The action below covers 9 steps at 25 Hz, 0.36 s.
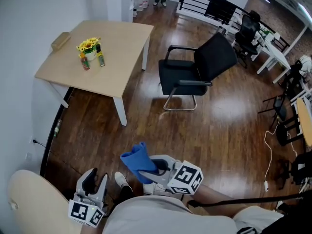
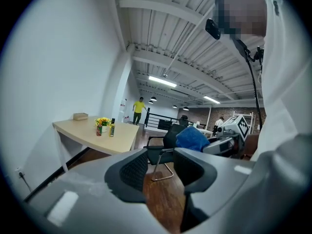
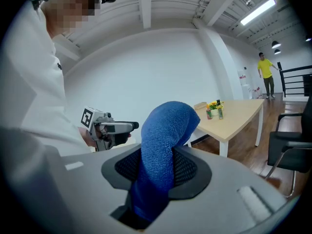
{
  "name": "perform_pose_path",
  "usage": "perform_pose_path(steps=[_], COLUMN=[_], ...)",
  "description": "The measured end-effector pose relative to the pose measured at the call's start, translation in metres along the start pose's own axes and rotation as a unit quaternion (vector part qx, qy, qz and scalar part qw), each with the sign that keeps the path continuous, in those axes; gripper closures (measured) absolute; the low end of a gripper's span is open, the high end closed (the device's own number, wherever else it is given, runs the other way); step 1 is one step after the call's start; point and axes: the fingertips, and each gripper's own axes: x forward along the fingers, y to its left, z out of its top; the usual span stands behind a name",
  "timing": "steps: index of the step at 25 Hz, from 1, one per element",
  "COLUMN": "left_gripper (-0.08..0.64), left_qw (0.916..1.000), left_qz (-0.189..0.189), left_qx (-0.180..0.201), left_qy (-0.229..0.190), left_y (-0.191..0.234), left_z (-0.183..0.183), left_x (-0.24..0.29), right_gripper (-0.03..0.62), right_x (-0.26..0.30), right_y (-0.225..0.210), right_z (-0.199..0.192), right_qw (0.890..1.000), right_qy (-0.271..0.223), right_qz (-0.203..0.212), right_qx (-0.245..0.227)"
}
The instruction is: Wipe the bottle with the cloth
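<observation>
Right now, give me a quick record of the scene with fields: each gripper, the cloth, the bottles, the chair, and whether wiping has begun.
Left gripper: open, nothing between its jaws
Right gripper: shut on the cloth
Cloth: blue, pinched between the jaws, sticking up past them
Bottles: two, upright on the table beside the flowers
Chair: black, on the floor beside the table
Wiping: not begun; both grippers are far from the table
</observation>
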Motion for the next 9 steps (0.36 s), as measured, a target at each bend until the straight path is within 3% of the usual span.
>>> perform_pose_path(steps=[9], left_gripper=[0.383], left_qw=[0.9994], left_qz=[0.012], left_qx=[0.032], left_qy=[0.008], left_y=[0.025], left_z=[0.012], left_x=[-0.020], right_gripper=[0.440], right_x=[0.023], right_y=[0.018], right_z=[0.014], right_qw=[1.000], right_qy=[0.002], right_qz=[0.017], right_qx=[-0.002])
